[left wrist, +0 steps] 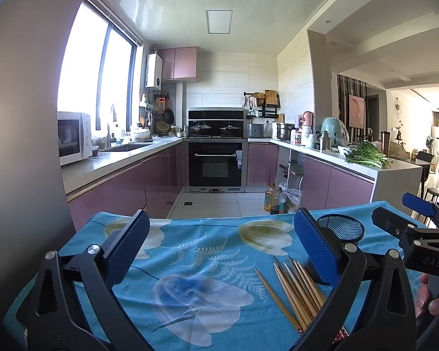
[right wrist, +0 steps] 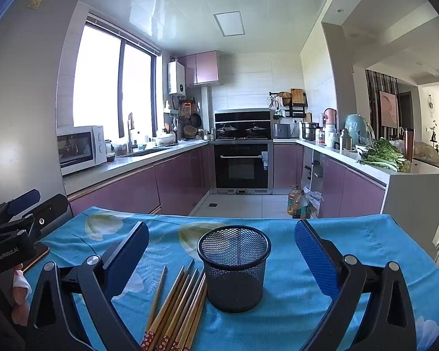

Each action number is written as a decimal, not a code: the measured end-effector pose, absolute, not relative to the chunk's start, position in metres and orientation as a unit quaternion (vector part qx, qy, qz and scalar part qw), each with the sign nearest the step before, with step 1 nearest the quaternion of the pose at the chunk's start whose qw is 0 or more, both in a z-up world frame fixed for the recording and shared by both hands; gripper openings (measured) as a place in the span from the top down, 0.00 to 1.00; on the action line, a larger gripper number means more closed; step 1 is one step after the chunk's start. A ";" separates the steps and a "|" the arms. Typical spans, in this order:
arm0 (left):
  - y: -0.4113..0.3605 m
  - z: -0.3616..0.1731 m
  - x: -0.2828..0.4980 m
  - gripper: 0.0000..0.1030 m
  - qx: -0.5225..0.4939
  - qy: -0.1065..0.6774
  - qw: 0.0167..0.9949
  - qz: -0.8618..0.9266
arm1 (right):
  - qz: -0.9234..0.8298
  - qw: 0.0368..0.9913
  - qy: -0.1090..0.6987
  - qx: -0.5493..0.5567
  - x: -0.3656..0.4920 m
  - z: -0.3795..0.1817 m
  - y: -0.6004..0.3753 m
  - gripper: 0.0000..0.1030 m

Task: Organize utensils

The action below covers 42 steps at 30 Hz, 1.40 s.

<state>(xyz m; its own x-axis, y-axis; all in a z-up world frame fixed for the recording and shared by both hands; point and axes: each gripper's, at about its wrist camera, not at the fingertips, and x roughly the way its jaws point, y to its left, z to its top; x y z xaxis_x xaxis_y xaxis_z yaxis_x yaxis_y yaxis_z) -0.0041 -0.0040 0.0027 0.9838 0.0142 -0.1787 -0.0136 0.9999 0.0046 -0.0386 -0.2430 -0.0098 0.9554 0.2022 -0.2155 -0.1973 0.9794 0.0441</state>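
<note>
On the left, the left gripper [left wrist: 216,248] hangs over the bare flowered blue tablecloth [left wrist: 190,263] with its jaws spread wide and nothing between them, probably a ready stance before any pick. Its own view shows the right gripper's body at the far right edge, so the 2 tools sit side by side facing the kitchen.

Next come the chopsticks [right wrist: 175,307], lying flat in a loose fan on the cloth, decorated ends toward the camera and tips pointing at the holder. I count roughly 8 or 9; the bundle overlaps, so the exact number is unclear. 1 stick lies slightly apart on the left of the rest.

Just right of them stands 1 black mesh holder [right wrist: 234,266], upright and empty as far as its mouth shows, touching or nearly touching the nearest sticks. It likely sits there as the target.

The right gripper [right wrist: 222,260] frames that holder between wide-open fingers, pads clear of it.
</note>
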 end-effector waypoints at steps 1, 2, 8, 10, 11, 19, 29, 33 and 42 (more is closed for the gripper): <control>-0.004 0.003 -0.004 0.06 0.001 0.089 0.996 0.007 | 0.102 0.989 0.110 0.011 -0.039 -0.010 -0.243 0.06; -0.004 0.003 -0.003 0.05 0.001 0.090 0.996 0.007 | 0.102 0.989 0.108 0.011 -0.039 -0.010 -0.243 0.06; -0.004 0.003 -0.004 0.05 0.002 0.088 0.996 0.007 | 0.102 0.989 0.106 0.011 -0.040 -0.009 -0.243 0.06; -0.004 0.003 -0.004 0.05 0.002 0.087 0.996 0.007 | 0.101 0.989 0.106 0.011 -0.040 -0.010 -0.243 0.06; -0.003 0.003 -0.003 0.05 0.002 0.086 0.996 0.008 | 0.102 0.989 0.106 0.011 -0.041 -0.010 -0.243 0.06; -0.003 0.004 -0.007 0.05 0.004 0.081 0.997 0.010 | 0.101 0.989 0.105 0.011 -0.042 -0.009 -0.244 0.06; -0.003 0.004 -0.007 0.06 0.006 0.079 0.997 0.009 | 0.101 0.989 0.104 0.013 -0.043 -0.008 -0.243 0.06; -0.004 0.004 -0.007 0.05 0.005 0.079 0.997 0.009 | 0.101 0.989 0.104 0.012 -0.043 -0.008 -0.243 0.06; -0.004 0.004 -0.007 0.05 0.006 0.079 0.997 0.010 | 0.103 0.989 0.104 0.014 -0.041 -0.008 -0.242 0.06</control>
<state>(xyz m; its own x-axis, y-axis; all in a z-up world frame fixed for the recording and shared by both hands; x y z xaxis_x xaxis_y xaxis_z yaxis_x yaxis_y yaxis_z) -0.0072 -0.0038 0.0037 0.9873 0.0205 -0.1574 -0.0185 0.9997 0.0143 -0.0413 -0.2423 -0.0082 0.9570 0.2072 -0.2032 -0.2014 0.9783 0.0490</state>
